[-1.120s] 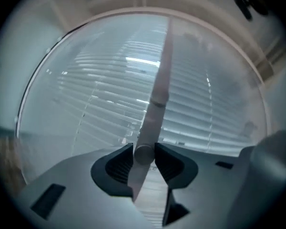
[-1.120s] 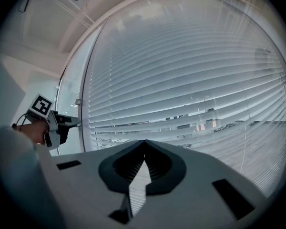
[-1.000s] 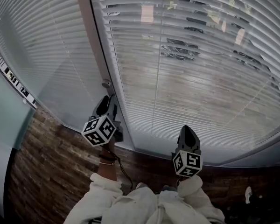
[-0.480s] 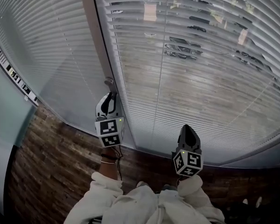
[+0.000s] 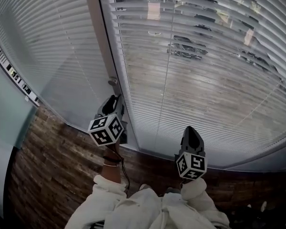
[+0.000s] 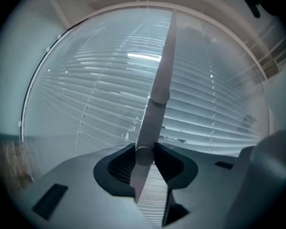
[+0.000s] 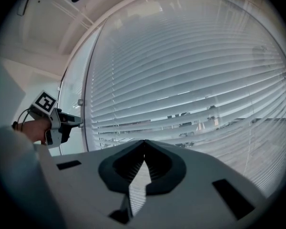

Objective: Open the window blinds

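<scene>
White slatted blinds [image 5: 205, 80] cover the window, and parked cars show faintly between the slats. A thin grey tilt wand [image 6: 159, 80] hangs by the window post [image 5: 97, 27], its lower end [image 5: 113, 81] at my left gripper [image 5: 112, 99]. In the left gripper view the wand's round tip sits between the jaws of my left gripper [image 6: 144, 151], which are opening around it. My right gripper [image 5: 191, 130] points at the right blind [image 7: 190, 70], held short of it. It is shut, tips together, with nothing in it [image 7: 144, 142]. The right gripper view shows my left gripper [image 7: 78, 122] at the post.
A second blind [image 5: 43, 56] covers the pane to the left of the post. Wood-look floor [image 5: 47, 175] runs below the window. A pale wall [image 5: 2, 118] with a marked strip stands at the far left. The person's light sleeves [image 5: 148, 209] fill the bottom.
The left gripper rolled about the wand, its marker cube turning one way and then back. The right gripper stayed still.
</scene>
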Demonstrator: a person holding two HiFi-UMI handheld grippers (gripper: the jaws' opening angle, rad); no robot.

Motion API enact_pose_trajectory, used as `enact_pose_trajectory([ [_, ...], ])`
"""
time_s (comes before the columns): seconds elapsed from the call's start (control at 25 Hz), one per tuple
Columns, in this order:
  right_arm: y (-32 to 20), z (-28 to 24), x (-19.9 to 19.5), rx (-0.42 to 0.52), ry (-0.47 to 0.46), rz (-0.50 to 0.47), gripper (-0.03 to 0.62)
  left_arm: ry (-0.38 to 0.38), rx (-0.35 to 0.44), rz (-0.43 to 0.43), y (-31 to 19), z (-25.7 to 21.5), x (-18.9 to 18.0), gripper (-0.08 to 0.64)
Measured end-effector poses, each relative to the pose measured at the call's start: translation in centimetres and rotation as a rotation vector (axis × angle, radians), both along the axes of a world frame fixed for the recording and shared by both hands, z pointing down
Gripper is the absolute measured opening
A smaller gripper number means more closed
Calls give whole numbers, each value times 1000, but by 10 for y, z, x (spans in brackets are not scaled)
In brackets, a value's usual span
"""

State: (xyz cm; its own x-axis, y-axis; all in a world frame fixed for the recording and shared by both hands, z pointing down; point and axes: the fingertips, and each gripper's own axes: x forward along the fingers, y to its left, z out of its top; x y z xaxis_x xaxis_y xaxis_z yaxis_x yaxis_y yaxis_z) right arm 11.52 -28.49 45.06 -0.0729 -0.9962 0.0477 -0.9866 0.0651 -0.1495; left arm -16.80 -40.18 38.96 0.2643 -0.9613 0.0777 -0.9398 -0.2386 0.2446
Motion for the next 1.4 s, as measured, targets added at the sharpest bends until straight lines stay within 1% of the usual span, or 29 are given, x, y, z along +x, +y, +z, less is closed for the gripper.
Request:
enact_pose_trajectory([
  [0.04, 0, 0, 0, 0, -1, 0, 9, -76, 7, -4, 1, 0, 2, 126],
  [0.16, 1, -1, 2, 3, -2, 5, 9, -370, 52, -25, 1, 2, 8, 124],
  [0.2, 2, -1, 3, 3, -3, 8, 9, -450, 72, -33, 1, 2, 9, 126],
  [0.24, 2, -1, 4, 3, -4, 10, 9, -508, 93, -38, 1, 3, 9, 125],
  [0.28, 3, 0, 4, 2, -6, 12, 9, -529, 110, -42, 1, 3, 9, 126],
  [0.32, 3, 0, 4, 1, -7, 13, 9, -500, 119, -42, 2, 4, 9, 126],
  [0.36, 4, 1, 4, -1, -8, 14, 9, -422, 117, -39, 2, 4, 7, 126],
  [0.44, 4, 1, 5, -3, -9, 16, 9, -204, 92, -20, 4, 4, 4, 127],
  [0.48, 5, 2, 6, -4, -8, 17, 9, -121, 83, -13, 4, 4, 3, 128],
  [0.52, 5, 2, 6, -6, -8, 18, 9, -73, 78, -8, 3, 4, 2, 130],
  [0.56, 5, 3, 7, -7, -9, 20, 9, -50, 76, -5, 2, 4, 1, 130],
  [0.64, 6, 6, 8, -11, -13, 23, 9, -36, 72, -4, 1, 6, 2, 129],
  [0.68, 5, 7, 8, -12, -15, 23, 9, -39, 72, -5, 1, 7, 2, 130],
  [0.72, 5, 7, 7, -12, -17, 22, 9, -59, 75, -5, 0, 7, 3, 129],
  [0.76, 5, 6, 5, -11, -16, 19, 9, -100, 82, -6, 0, 7, 3, 126],
  [0.96, 4, 3, 1, -9, -10, 10, 9, -370, 131, -8, 1, 7, 8, 126],
  [1.04, 5, 3, 2, -9, -10, 12, 9, -460, 151, -14, 0, 8, 7, 126],
  [1.08, 5, 3, 3, -9, -10, 15, 9, -492, 158, -16, 0, 9, 7, 126],
  [1.16, 5, 3, 4, -8, -11, 20, 9, -523, 166, -14, 0, 9, 7, 126],
  [1.28, 5, 3, 5, -7, -10, 23, 9, -514, 174, -14, 0, 10, 7, 126],
  [1.32, 4, 3, 5, -6, -9, 22, 9, -528, 179, -16, 0, 9, 7, 126],
  [1.4, 4, 3, 3, -5, -4, 19, 9, -601, 197, -21, 1, 8, 9, 126],
])
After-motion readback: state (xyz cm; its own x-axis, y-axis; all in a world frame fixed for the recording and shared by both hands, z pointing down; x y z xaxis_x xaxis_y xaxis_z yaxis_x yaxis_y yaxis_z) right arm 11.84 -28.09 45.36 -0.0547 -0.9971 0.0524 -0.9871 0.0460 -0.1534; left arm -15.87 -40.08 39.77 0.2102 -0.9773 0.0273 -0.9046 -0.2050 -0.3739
